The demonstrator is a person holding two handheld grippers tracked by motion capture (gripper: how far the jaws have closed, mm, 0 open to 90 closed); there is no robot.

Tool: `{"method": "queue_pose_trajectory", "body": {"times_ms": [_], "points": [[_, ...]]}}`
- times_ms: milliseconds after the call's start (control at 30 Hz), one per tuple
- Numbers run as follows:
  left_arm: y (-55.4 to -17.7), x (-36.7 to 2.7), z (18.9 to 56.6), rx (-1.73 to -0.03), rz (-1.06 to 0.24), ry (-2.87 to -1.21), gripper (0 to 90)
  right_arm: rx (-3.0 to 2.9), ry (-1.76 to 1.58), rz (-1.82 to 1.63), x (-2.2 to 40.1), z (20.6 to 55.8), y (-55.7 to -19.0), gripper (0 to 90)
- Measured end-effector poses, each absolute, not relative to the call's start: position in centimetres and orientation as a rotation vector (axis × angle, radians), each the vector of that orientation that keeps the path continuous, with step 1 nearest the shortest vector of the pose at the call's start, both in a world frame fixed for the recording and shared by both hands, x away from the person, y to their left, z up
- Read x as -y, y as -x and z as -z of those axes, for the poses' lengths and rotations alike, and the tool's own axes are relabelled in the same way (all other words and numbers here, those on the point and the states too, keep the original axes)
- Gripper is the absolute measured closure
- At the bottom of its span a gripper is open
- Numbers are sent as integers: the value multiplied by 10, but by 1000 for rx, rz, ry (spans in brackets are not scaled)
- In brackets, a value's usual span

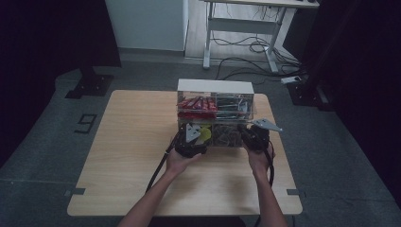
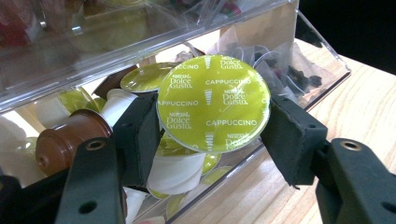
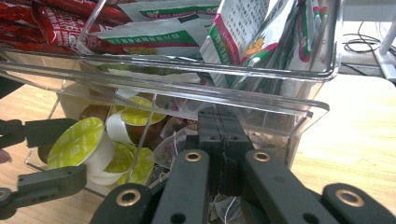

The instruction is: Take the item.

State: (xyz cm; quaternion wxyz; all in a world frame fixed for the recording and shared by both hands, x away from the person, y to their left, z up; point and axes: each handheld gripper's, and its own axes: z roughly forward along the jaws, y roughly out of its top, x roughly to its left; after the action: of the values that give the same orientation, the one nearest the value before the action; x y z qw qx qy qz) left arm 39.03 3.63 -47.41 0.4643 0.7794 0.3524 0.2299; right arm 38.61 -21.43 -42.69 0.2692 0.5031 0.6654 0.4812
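Now, left gripper (image 2: pixel 212 133): jaws narrowed onto a coffee capsule (image 2: pixel 213 103), one black pad on each side of its rim, so I hold it clamped between them. Its round green foil lid, printed "Cappuccino", faces back along the jaws toward my camera; the white cup body points away and down, into the clear organizer (image 1: pixel 215 113). That puts the capsule's axis roughly along the gripper's line, tilted a little.

The capsule sits at the open front of the organizer's lower left compartment, just above the loose capsules (image 2: pixel 79 133) lying inside, brown and green-lidded ones among them. In the high view, the left gripper (image 1: pixel 191 142) is pressed up to the organizer's front left, a yellow-green spot at its tip.

Right gripper (image 3: pixel 222 135): jaws drawn together, pads meeting, at the organizer's lower right compartment among tea bags (image 3: pixel 175 140). Whether a string or bag is pinched there, I cannot tell; the view is cluttered.

Upper tier of the organizer: red sachets (image 3: pixel 56 21) left, green-and-white packets (image 3: pixel 243 28) right.
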Motion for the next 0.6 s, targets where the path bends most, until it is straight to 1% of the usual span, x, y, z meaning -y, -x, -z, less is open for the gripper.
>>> {"method": "queue_pose_trajectory", "body": {"times_ms": [600], "points": [[-379, -49, 468, -850, -546, -1901, 388, -1801, -1348, -1294, 211, 426, -386, 893]]}}
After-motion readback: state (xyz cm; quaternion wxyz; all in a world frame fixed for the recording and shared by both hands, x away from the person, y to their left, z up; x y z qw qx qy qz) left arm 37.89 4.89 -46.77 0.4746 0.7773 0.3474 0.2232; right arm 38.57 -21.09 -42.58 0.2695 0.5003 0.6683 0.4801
